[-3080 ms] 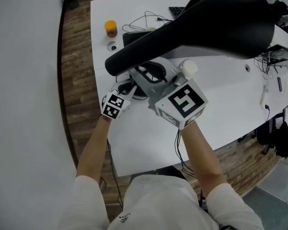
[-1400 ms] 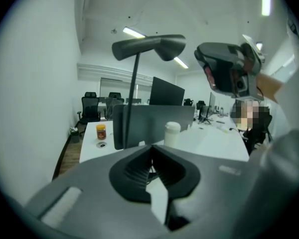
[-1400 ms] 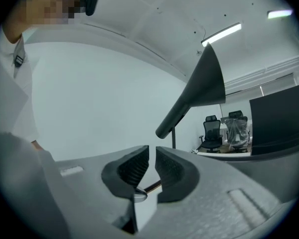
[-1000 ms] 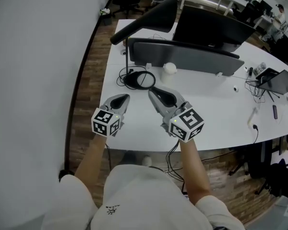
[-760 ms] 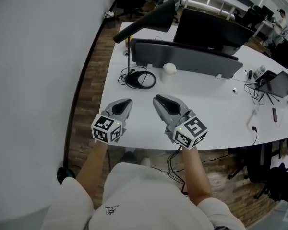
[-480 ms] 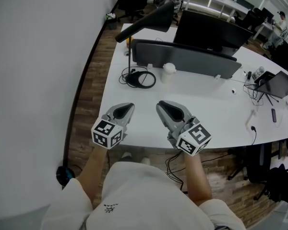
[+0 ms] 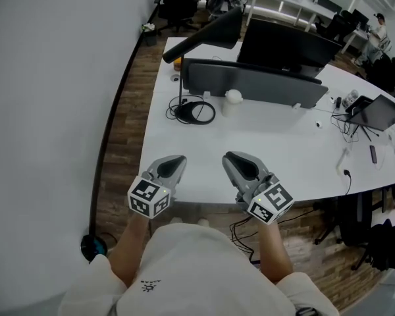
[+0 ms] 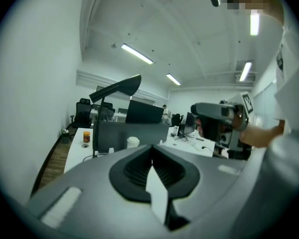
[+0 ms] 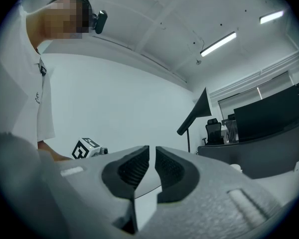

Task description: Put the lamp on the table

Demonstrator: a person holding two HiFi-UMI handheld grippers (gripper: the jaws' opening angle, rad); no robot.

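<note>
The black desk lamp (image 7: 204, 35) stands upright at the table's far left, its thin pole rising from a round base (image 7: 195, 112) ringed by a coiled cable. No gripper touches it. My left gripper (image 7: 172, 164) and right gripper (image 7: 237, 160) hover side by side over the white table's (image 7: 276, 150) near edge, well short of the lamp. Both are shut with nothing between the jaws. In the left gripper view the lamp (image 8: 117, 88) stands beyond the left gripper's (image 8: 151, 159) closed jaws. The right gripper view has the lamp (image 9: 197, 112) past the right gripper (image 9: 152, 156).
Behind the lamp are a long grey panel (image 7: 250, 84), a dark monitor (image 7: 283, 45), a white cup (image 7: 232, 101) and an orange jar (image 7: 177, 62). A laptop (image 7: 377, 112) and loose cables lie at the right. A white wall runs along the left.
Three seconds ago both grippers were at the lamp. Over the last second both have drawn back toward the table's near edge, while the lamp stands still.
</note>
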